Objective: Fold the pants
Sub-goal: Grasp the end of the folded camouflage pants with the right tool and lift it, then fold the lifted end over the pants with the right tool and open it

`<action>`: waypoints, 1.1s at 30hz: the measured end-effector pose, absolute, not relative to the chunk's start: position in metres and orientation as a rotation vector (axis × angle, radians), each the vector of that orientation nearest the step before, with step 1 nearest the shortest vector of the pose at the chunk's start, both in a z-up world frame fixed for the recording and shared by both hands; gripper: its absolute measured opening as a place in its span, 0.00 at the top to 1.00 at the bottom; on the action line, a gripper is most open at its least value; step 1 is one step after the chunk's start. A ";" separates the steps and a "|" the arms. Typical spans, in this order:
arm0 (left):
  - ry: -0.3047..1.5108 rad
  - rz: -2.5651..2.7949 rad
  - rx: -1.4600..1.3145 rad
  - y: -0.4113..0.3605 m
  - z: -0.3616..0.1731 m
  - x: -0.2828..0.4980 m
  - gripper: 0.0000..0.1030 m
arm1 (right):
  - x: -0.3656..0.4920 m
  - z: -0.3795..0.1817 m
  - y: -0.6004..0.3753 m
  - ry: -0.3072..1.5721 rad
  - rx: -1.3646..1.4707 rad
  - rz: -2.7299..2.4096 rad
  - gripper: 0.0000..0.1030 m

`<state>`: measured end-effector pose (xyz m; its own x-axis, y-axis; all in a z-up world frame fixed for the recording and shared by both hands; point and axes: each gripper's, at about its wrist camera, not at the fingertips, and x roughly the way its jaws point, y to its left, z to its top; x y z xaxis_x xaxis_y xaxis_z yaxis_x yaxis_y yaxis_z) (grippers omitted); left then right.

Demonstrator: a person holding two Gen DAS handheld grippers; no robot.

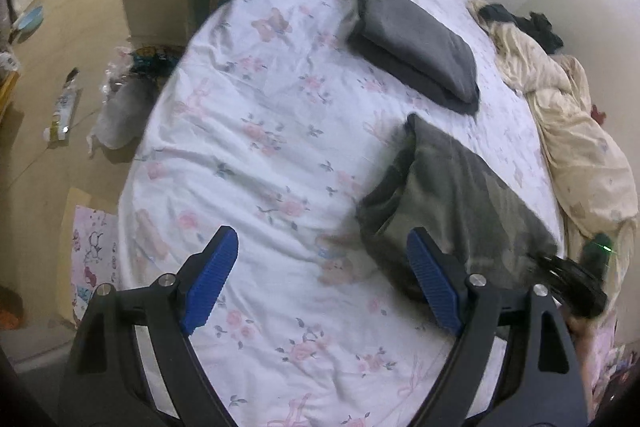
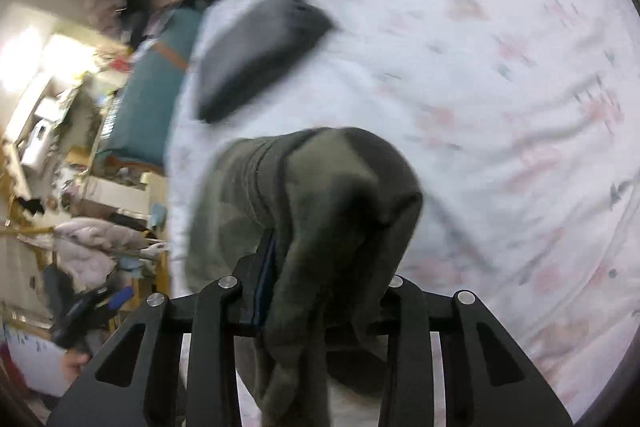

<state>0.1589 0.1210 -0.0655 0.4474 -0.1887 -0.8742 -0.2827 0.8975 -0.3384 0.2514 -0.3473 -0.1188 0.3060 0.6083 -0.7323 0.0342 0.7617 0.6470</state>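
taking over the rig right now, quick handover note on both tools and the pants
Right tool: shut on the olive pants, bunched and lifted over the floral bedsheet.
Left tool: open, empty, above the sheet beside the pants.
Done: dark grey folded garment lies further up the bed.
Left: finish folding the olive pants, lay them flat, probably beside the grey one.

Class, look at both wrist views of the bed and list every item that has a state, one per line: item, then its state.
Olive pants: partly folded, bunched, one end lifted in the right tool.
Grey garment: folded, flat on the sheet.
Left tool: open, empty, above the sheet.
Right tool: shut on the olive pants.
Sheet: spread out, wrinkled.
Cream blanket: crumpled along the wall.
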 end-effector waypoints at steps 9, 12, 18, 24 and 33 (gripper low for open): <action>1.172 -0.240 -0.349 0.055 -0.096 0.208 0.10 | 0.225 -0.132 -0.393 1.171 0.875 0.284 0.04; 1.209 -0.288 -0.253 0.032 -0.123 0.236 0.09 | 0.223 -0.128 -0.390 1.168 0.859 0.264 0.04; 1.356 -0.336 -0.277 0.025 -0.185 0.265 0.07 | 0.221 -0.168 -0.365 1.330 0.777 0.280 0.04; 1.295 -0.463 -0.215 0.005 -0.168 0.255 0.77 | 0.215 -0.165 -0.332 1.293 0.686 0.297 0.41; 1.157 -0.481 -0.194 0.007 -0.082 0.205 0.86 | 0.206 -0.079 -0.312 1.072 0.420 0.427 0.75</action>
